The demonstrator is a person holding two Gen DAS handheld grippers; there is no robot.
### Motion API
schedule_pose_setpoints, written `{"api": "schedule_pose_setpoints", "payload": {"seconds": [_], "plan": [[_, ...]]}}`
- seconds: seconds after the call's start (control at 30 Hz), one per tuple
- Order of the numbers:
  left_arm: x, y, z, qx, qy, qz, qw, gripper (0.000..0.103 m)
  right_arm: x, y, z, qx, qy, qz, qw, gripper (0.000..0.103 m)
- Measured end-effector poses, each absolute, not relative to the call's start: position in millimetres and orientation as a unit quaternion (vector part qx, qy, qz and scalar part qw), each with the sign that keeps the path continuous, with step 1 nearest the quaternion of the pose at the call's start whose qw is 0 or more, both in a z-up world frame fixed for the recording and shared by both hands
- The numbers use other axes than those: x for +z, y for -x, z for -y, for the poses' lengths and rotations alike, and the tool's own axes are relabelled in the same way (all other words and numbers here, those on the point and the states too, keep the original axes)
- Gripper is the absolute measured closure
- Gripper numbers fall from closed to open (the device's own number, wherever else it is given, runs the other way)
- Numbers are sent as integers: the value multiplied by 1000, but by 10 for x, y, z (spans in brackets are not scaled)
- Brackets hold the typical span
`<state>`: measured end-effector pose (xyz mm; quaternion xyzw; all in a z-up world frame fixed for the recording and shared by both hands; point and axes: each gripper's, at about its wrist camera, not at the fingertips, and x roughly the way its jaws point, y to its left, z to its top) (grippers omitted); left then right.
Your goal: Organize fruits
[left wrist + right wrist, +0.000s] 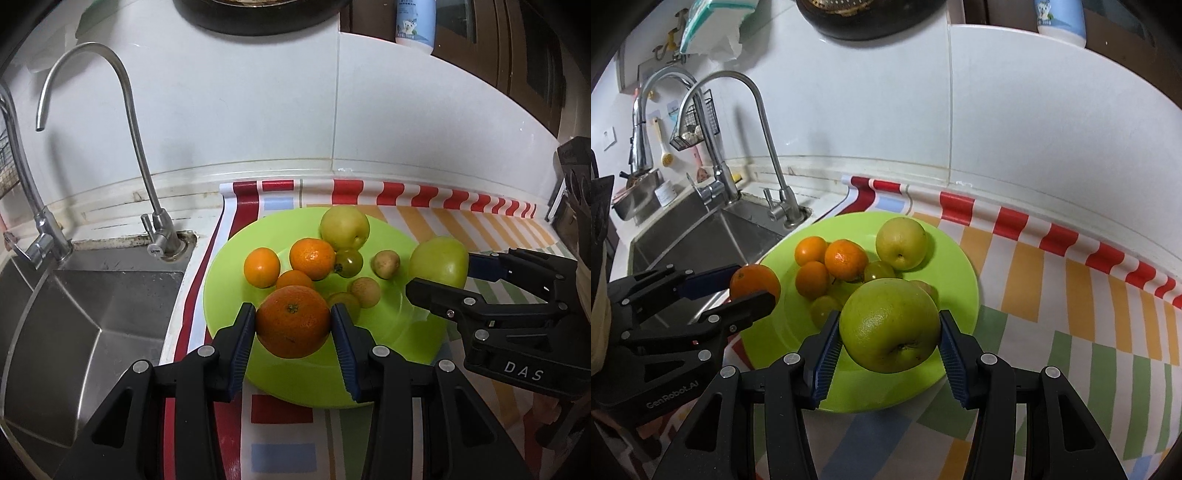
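Observation:
My left gripper [293,325] is shut on a large orange [292,321] and holds it over the near side of the lime green plate [229,266]. My right gripper [889,338] is shut on a big green apple [889,325] above the plate's [956,273] near right part. Each gripper shows in the other view: the right one [439,269] with the apple [437,260], the left one [753,284] with the orange [755,282]. On the plate lie three small oranges [312,258], a yellow-green apple [344,226] and several small green and brownish fruits [385,264].
The plate sits on a striped cloth [1052,280] on the counter by a white tiled wall. A steel sink [85,325] with curved faucets [147,177] lies to the left. A black pan hangs above [258,14], and a bottle [415,22] stands on the ledge.

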<state>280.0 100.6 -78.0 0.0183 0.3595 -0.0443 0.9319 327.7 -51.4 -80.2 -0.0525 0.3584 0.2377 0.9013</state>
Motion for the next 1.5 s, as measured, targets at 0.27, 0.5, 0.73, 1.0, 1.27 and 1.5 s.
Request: {"api": "schedule_pose_setpoints", "payload": {"seconds": [0.27, 0.5, 0.73, 1.0, 1.27, 1.5], "plan": [[-844, -2886, -1000, -48, -19, -367, 929, 61, -898, -3363, 506, 236, 49, -368, 898, 51], [-845, -2891, -1018, -45, -18, -369, 928, 59, -939, -3405, 495, 237, 44, -378, 894, 51], [-686, -2737, -1019, -31, -26, -346, 937, 51, -806, -3293, 565, 221, 45, -349, 910, 38], [-446, -2426, -889, -29, -33, -313, 949, 38, -596, -2994, 791, 203, 26, -334, 920, 38], [-273, -2066, -686, -29, -45, -291, 955, 23, -418, -2511, 1135, 158, 8, -314, 936, 30], [-86, -1667, -531, -32, -48, -259, 964, 10, -272, -2061, 1413, 111, -7, -291, 950, 18]]}}
